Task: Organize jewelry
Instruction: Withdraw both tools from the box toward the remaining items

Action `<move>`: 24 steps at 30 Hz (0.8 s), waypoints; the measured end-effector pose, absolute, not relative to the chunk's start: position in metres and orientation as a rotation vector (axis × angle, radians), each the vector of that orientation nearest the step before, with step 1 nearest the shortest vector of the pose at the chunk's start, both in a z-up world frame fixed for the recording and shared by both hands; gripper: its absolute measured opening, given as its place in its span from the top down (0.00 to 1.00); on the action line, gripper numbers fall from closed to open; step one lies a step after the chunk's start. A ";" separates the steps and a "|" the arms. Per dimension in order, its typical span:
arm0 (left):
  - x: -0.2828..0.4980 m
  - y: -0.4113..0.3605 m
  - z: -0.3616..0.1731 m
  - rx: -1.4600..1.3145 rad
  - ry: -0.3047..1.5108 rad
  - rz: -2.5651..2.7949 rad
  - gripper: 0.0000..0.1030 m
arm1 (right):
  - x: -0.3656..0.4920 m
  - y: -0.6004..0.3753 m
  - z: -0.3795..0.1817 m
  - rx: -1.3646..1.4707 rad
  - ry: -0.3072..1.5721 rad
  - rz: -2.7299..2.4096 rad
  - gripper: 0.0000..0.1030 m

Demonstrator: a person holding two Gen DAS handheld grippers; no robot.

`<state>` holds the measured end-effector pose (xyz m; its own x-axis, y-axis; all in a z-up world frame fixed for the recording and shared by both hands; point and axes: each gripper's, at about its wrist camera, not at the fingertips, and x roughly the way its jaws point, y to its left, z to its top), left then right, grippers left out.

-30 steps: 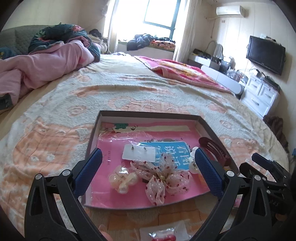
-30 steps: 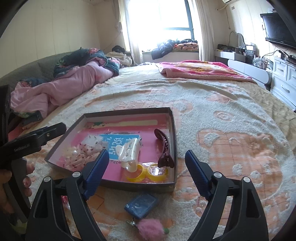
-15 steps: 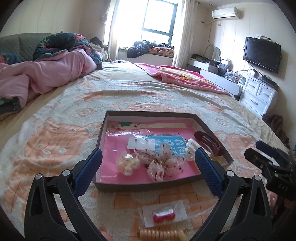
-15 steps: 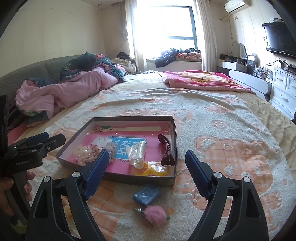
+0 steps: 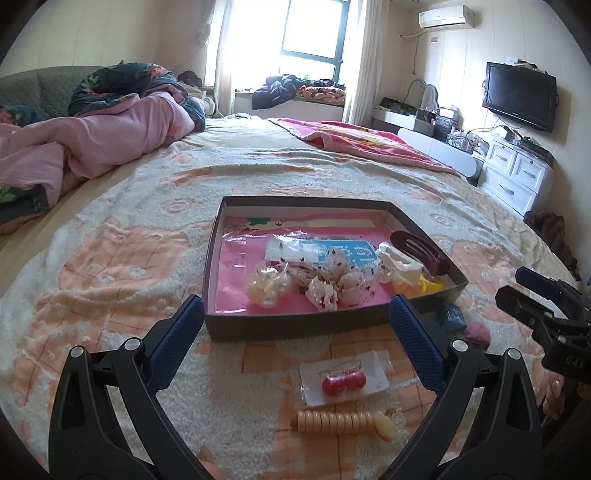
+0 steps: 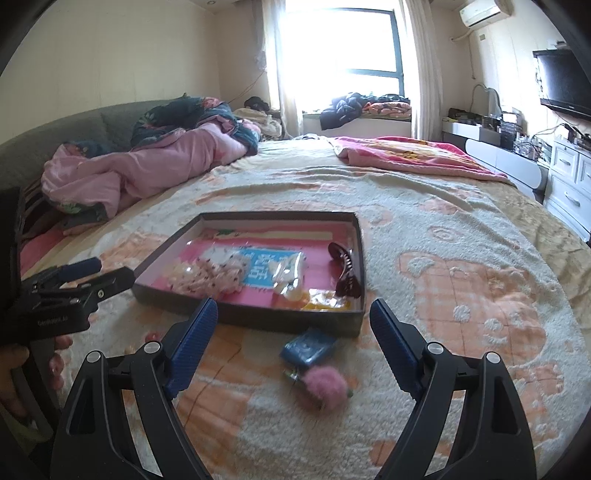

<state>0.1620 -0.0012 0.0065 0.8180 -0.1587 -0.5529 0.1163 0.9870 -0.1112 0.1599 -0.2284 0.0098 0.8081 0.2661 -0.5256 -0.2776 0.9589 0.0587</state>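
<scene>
- The shallow box point(image 5: 295, 325) on the bed holds bows, clips and pearls.
- Red bead packet point(image 5: 343, 380) and blue pouch point(image 6: 308, 347) lie just before it.
- Left gripper point(image 5: 295, 332) and right gripper point(image 6: 291, 325): jaws spread, empty.

Sunlit bedroom window point(image 5: 310, 33), wall-mounted television point(image 5: 520, 96)

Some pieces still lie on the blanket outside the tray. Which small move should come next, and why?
Probably lower the left hand-held gripper onto the packet with red beads. Its jaws are open and empty, the packet lies right between and below them, and it is still outside the tray.
</scene>
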 end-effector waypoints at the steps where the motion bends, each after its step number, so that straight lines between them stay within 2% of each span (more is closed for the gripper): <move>1: 0.160 -0.001 0.006 -0.072 0.596 -0.147 0.11 | 0.159 -0.227 0.009 -0.024 0.561 0.294 0.20; 24: 0.137 -0.011 -0.014 -0.047 0.647 -0.188 0.11 | 0.144 -0.228 -0.007 -0.045 0.601 0.294 0.20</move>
<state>0.1371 -0.0108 -0.0140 0.7817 -0.1890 -0.5944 0.1598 0.9819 -0.1021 0.1443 -0.2278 -0.0074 0.7843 0.2595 -0.5634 -0.2856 0.9574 0.0433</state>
